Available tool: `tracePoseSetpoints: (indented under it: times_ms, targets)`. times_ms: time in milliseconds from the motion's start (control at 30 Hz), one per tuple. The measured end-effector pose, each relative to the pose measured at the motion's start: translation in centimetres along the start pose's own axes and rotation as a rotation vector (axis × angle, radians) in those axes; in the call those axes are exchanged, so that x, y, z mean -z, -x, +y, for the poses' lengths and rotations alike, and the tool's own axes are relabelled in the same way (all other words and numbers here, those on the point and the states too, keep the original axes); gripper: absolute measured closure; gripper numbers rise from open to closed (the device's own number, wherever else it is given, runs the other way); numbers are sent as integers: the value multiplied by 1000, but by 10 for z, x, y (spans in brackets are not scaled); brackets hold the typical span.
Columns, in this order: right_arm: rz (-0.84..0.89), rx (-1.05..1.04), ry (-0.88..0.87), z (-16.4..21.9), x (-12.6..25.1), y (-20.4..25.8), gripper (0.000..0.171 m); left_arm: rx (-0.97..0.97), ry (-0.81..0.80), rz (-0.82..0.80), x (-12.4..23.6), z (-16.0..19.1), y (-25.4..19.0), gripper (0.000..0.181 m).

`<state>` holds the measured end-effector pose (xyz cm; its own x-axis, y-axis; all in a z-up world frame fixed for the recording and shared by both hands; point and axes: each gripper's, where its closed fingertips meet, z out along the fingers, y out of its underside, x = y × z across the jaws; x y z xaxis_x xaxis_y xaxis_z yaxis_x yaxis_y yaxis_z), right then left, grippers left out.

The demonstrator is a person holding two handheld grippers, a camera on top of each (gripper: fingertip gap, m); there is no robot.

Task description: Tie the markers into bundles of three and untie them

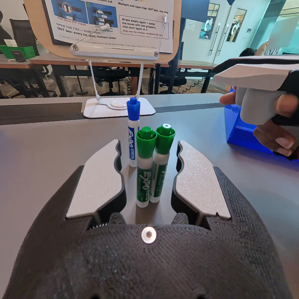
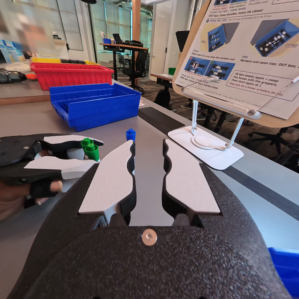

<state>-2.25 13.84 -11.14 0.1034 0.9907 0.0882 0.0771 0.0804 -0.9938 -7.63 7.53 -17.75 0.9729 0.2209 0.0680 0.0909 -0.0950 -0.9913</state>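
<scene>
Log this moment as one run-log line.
stage: gathering markers | left gripper: open around two green markers | blue marker: on table, outside | right gripper: open, empty | ties: none visible

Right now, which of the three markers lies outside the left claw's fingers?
The blue marker. It lies ahead of the left claw, while both green markers lie side by side between its open fingers.

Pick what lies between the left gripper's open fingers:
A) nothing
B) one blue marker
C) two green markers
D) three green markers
C: two green markers lie side by side between the left gripper's spread fingers, while the blue marker lies just beyond its left fingertip.
</scene>
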Motion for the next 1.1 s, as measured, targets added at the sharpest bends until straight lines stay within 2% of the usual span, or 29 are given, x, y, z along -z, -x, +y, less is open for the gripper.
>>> tracePoseSetpoints:
  times_ms: [400, 1100]
  targets:
    - [14, 36, -12, -5, 2, 2, 140, -43, -18, -35, -2, -3, -7, 124]
    - [23, 62, -3, -3, 1, 2, 141, -42, -18, -70, -10, -1, 1, 129]
